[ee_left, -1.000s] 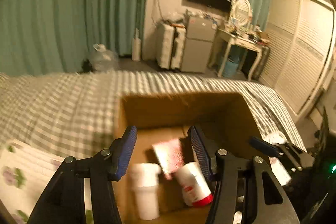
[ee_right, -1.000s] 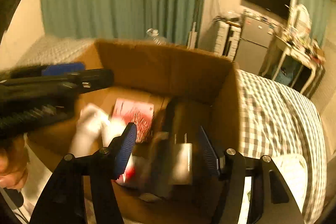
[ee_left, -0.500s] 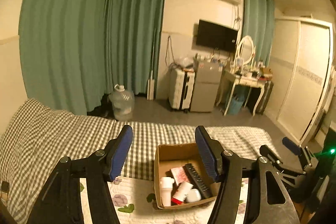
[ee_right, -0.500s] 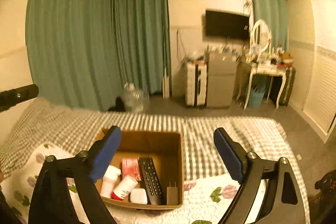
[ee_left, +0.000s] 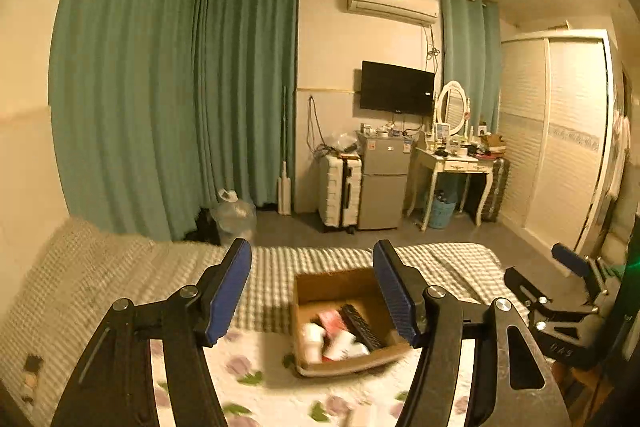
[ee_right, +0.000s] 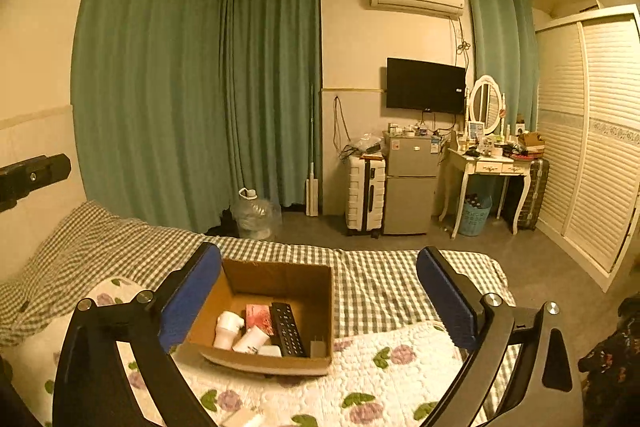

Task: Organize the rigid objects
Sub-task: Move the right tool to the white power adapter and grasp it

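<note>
An open cardboard box (ee_right: 320, 311) sits on the bed, also in the left wrist view (ee_left: 316, 287). In it lie white bottles (ee_right: 228, 329), a red-and-white packet (ee_right: 258, 313), a black remote (ee_right: 286, 327), a small white case and a small plug adapter (ee_right: 318, 347). My left gripper (ee_left: 312, 285) is open and empty, high above the bed. My right gripper (ee_right: 320, 299) is wide open and empty, also well above the box. The right gripper shows at the right edge of the left wrist view (ee_left: 568, 291).
The bed has a checked cover (ee_right: 380, 291) and a floral quilt (ee_right: 380, 371). Beyond it are teal curtains, a water jug (ee_right: 256, 213), a suitcase (ee_right: 364, 199), a small fridge (ee_right: 408, 183), a dressing table (ee_right: 492, 163) and a wardrobe (ee_right: 592, 147).
Both grippers have pulled up and back from inside the box to high above the bed. The right gripper has let go of the adapter, which now stands in the box.
</note>
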The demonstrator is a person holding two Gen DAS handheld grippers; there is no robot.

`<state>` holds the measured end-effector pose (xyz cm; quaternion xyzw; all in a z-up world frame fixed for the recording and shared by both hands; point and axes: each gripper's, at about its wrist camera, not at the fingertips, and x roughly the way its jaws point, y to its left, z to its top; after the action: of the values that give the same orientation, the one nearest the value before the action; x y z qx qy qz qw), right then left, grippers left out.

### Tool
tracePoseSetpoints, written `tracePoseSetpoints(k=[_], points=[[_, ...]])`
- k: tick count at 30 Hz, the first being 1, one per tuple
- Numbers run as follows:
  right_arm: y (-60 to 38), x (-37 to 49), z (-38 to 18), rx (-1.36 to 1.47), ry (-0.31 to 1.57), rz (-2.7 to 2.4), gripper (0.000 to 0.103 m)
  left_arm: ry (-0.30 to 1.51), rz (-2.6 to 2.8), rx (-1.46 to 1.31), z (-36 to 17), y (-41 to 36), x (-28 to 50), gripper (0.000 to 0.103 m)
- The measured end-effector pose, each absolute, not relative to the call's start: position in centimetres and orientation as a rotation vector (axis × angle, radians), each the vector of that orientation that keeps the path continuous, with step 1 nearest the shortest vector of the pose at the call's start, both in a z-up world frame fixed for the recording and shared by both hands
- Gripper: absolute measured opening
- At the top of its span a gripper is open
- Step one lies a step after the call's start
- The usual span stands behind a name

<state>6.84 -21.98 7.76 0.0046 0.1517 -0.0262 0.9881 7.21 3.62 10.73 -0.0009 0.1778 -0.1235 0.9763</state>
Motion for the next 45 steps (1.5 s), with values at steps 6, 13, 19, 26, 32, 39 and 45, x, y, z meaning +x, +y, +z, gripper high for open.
tracePoseSetpoints(k=[6,13,19,26,32,39,45], points=[[-20.8,4.9,6.2,-0.035,0.284,-0.065,0.103,0.354,-0.278,-0.037,8.5,2.7,6.0,0.066],[-20.1,4.4,2.9,-0.054,0.311,-0.028,0.103,0.418,-0.264,-0.042,4.2,2.5,7.2,0.066],[-19.3,5.6,-0.1,-0.086,0.359,-0.021,0.103,0.455,-0.24,0.068,-0.9,1.2,8.5,0.066],[-18.2,8.4,-5.1,-0.058,0.466,0.007,0.103,0.57,-0.235,0.105,-7.0,1.8,10.8,0.066],[-16.6,10.7,-10.7,-0.029,0.609,0.04,0.103,0.655,-0.239,0.123,-10.9,3.1,12.3,0.064],[-14.4,11.8,-16.7,0.008,0.759,0.069,0.103,0.74,-0.237,0.153,-14.4,4.2,13.1,0.063],[-12.6,13.7,-20.1,-0.012,0.831,0.086,0.103,0.817,-0.228,0.118,-18.0,5.6,14.4,0.061]])
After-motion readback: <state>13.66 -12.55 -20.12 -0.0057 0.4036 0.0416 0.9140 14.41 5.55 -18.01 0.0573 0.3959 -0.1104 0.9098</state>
